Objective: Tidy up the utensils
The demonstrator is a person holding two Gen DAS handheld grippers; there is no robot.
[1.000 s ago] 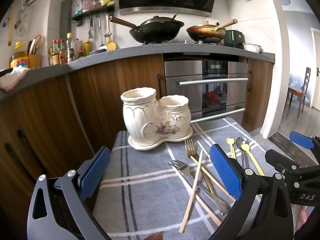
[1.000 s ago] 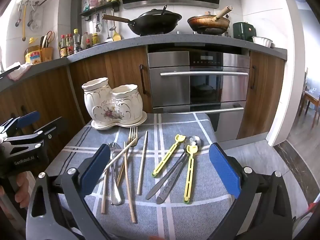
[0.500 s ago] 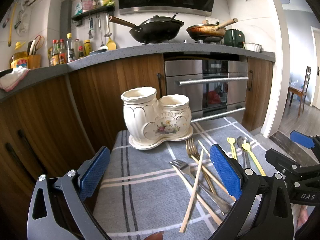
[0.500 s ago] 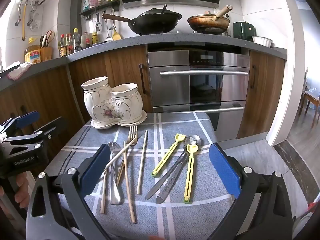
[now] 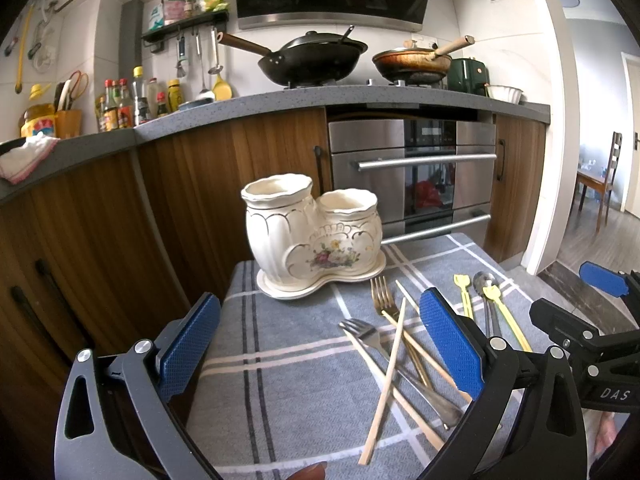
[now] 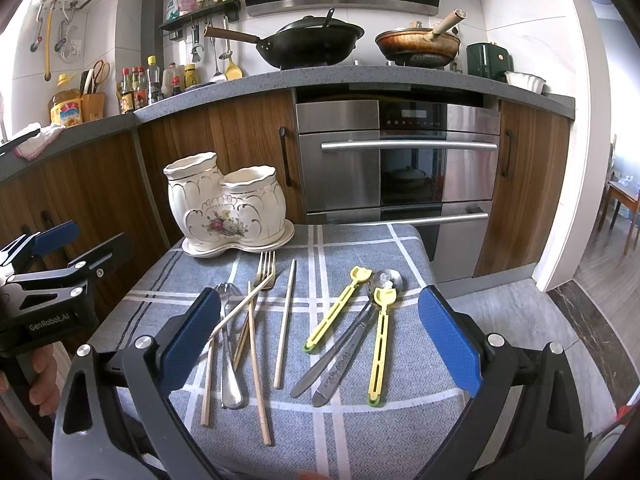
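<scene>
Utensils [image 6: 280, 320] flat on desk [image 6: 344, 432], long axes toward ceramic holder [image 6: 228, 208]. Left gripper [image 5: 320, 356], right gripper [image 6: 316, 344] wide open, empty, touching nothing.

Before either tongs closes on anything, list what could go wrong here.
1. The chopsticks and forks lie crossed in one pile, so lifting one may drag or flick the others.
2. The ceramic holder stands near the table's back edge; a hard insertion might push it off.
3. The yellow utensils flank a knife, risking a double grab.
</scene>
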